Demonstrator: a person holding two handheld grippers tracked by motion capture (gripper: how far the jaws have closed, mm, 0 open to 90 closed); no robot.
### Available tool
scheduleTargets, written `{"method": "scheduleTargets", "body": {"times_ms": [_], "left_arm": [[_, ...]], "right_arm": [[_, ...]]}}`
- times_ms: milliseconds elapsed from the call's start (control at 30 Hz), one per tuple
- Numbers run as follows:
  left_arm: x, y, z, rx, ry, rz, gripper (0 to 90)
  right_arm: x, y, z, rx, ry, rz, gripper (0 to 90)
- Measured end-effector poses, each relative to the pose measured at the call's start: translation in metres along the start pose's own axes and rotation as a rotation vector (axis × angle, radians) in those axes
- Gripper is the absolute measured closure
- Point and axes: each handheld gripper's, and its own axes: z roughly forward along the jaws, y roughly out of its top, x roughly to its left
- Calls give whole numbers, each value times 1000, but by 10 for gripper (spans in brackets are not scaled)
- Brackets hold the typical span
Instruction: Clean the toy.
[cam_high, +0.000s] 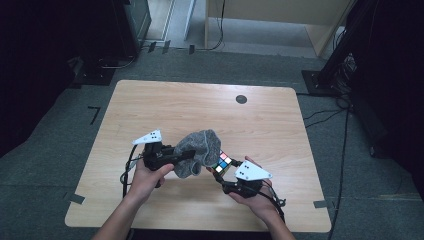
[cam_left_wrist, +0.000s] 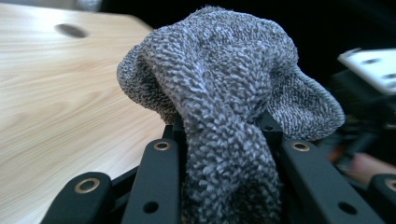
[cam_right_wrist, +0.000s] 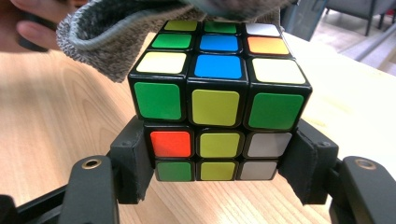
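Observation:
My left gripper (cam_high: 186, 156) is shut on a grey terry cloth (cam_high: 199, 150), whose bunched folds rise between its jaws (cam_left_wrist: 224, 140). In the high view the cloth drapes over the far side of a scrambled puzzle cube (cam_high: 223, 162). The cube (cam_right_wrist: 218, 100) sits between the pads of my right gripper (cam_right_wrist: 219, 158), which is shut on its lower layers. That gripper (cam_high: 220, 172) lies just right of the left one, above the wooden table (cam_high: 165, 107). The cloth's hem (cam_right_wrist: 107, 42) touches the cube's top far edge. A hand's fingers (cam_right_wrist: 37, 28) show behind it.
A round dark cable hole (cam_high: 241, 99) sits near the table's far edge. Black equipment stands on the grey carpet at the back left (cam_high: 135, 25) and right (cam_high: 345, 55). Cables (cam_high: 345, 150) run along the floor to the right of the table.

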Motion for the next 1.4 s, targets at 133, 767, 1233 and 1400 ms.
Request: {"method": "scheduleTargets", "body": {"times_ms": [133,767,1233,1400], "left_arm": [[-2,-4,7,36,-49,18,700],[-4,-11,19,82,-67,-62,697],[-3,-16,22,109,-8,-52,690],[-4,-22,30,177,45,-20,681]], "right_arm": [[-5,1,-5,-42,33,32,350],[2,5,-4,-56,105,15,350],[3,4,-2,-33,74,6,350],[-3,12,-11,-78,90,71,350]]}}
